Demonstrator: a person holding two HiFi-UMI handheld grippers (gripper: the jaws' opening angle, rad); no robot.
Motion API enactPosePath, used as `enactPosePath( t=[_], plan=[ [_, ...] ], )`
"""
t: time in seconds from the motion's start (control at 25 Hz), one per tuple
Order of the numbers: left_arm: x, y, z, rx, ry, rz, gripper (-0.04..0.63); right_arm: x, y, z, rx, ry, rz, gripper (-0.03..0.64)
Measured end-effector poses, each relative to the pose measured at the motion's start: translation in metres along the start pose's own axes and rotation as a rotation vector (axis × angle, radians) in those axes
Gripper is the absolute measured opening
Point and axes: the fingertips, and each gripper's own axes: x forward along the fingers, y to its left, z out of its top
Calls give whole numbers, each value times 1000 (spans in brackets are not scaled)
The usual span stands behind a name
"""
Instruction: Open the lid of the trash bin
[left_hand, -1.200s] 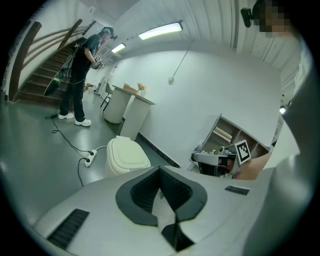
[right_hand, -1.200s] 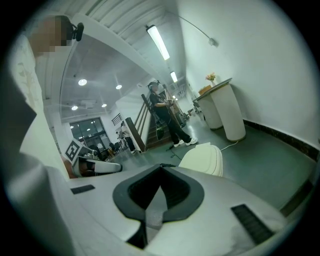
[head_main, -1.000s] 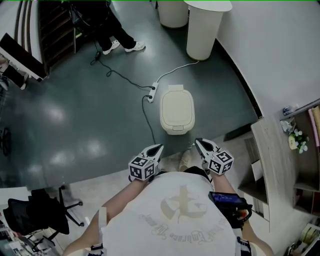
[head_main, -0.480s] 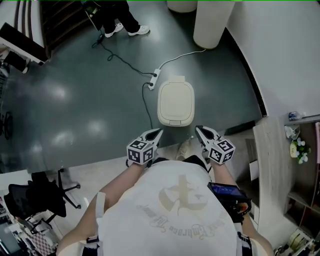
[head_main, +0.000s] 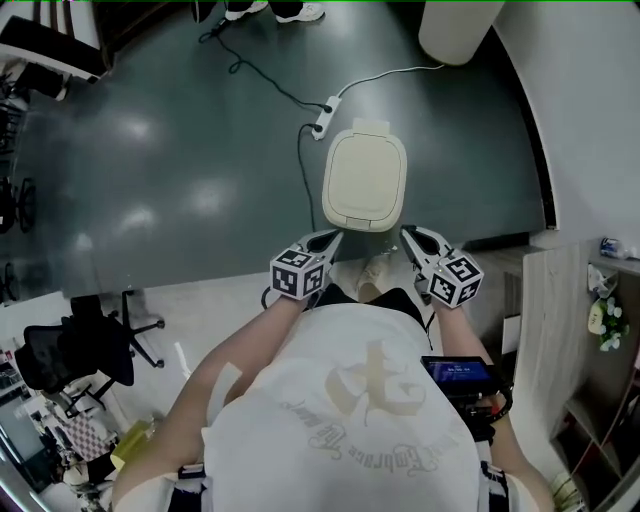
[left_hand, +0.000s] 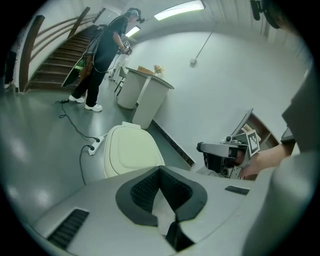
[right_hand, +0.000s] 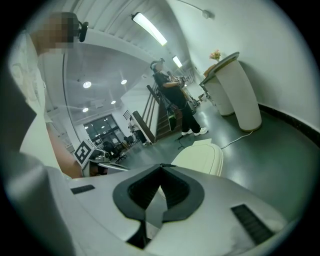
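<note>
Item: trash bin, cream, on floor just ahead of person's feet. Lid down, untouched. L gripper & R gripper: fingers pressed together, empty, near bin front, not touching. Progress: nil; approach + lift remain.

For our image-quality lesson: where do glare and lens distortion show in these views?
Head view: pale glare patches on the glossy floor left of the trash bin. Left gripper view: fisheye bending, dark corners, bright ceiling light. Right gripper view: likewise.
</note>
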Motion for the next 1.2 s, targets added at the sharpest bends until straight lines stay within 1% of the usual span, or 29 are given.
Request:
enactPosePath(
  t=[0.24, 0.44, 0.52, 0.64, 0.76, 1.0, 1.2],
  plan=[
    [28, 5, -10, -25, 42, 31, 8, 14, -17, -6, 5, 36, 37, 5],
    [51, 11, -21, -31, 95, 60, 8, 14, -28, -11, 20, 51, 48, 5],
    [61, 17, -25, -35, 116, 89, 8, 12, -34, -15, 34, 54, 46, 5],
    [79, 30, -33, -43, 163, 155, 8, 10, -49, -21, 55, 59, 39, 5],
    [86, 37, -44, -57, 200, 190, 8, 5, -57, -26, 70, 63, 30, 5],
    [98, 39, -54, -50, 228, 189, 8, 3, -71, -35, 100, 64, 18, 5],
    [104, 42, -61, -60, 255, 200, 8, 6, -71, -37, 105, 67, 20, 5]
  ],
)
